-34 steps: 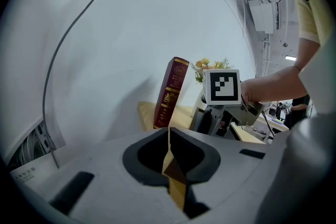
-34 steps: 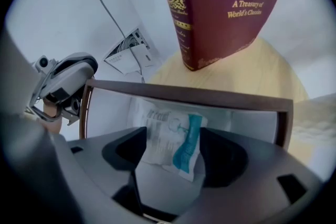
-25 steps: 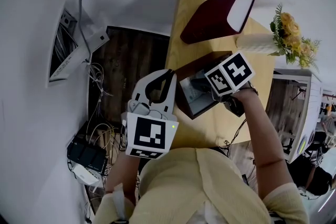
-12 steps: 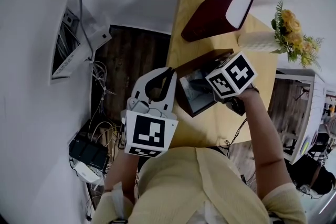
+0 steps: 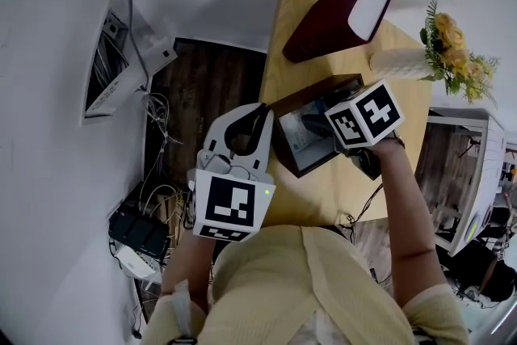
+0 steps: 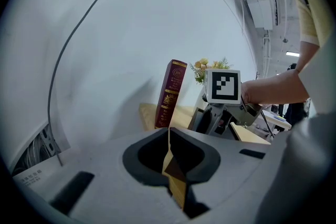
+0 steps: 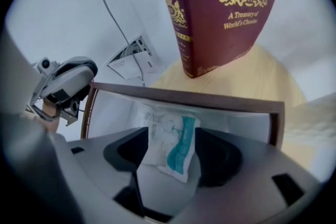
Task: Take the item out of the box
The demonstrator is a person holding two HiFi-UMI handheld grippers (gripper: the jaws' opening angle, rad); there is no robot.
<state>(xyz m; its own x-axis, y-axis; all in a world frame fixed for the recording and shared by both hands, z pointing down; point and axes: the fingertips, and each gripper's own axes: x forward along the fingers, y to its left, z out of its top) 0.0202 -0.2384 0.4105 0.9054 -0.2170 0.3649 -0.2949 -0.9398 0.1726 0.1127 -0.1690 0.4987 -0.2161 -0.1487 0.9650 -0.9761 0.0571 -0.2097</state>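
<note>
An open dark-brown box [image 5: 284,143] sits on the wooden table [image 5: 347,182], its rim [image 7: 184,97] clear in the right gripper view. My right gripper [image 7: 168,132] reaches into the box and is shut on a white and teal packet [image 7: 174,148], which stands up between the jaws in front of the box's pale inner wall. In the head view this gripper [image 5: 319,125] is mostly hidden under its marker cube [image 5: 365,114]. My left gripper [image 5: 262,114] hovers just left of the box at the table's edge, shut and empty, and its jaws [image 6: 169,136] meet with nothing between them.
A dark red book [image 5: 339,8] stands behind the box, also filling the top of the right gripper view [image 7: 220,8]. A white vase of yellow flowers [image 5: 408,63] is at the right. Cables and a network device [image 5: 137,238] lie on the floor left of the table.
The right gripper has drifted slightly to the right over the box, showing more of its inside. The left gripper has stayed where it was.
</note>
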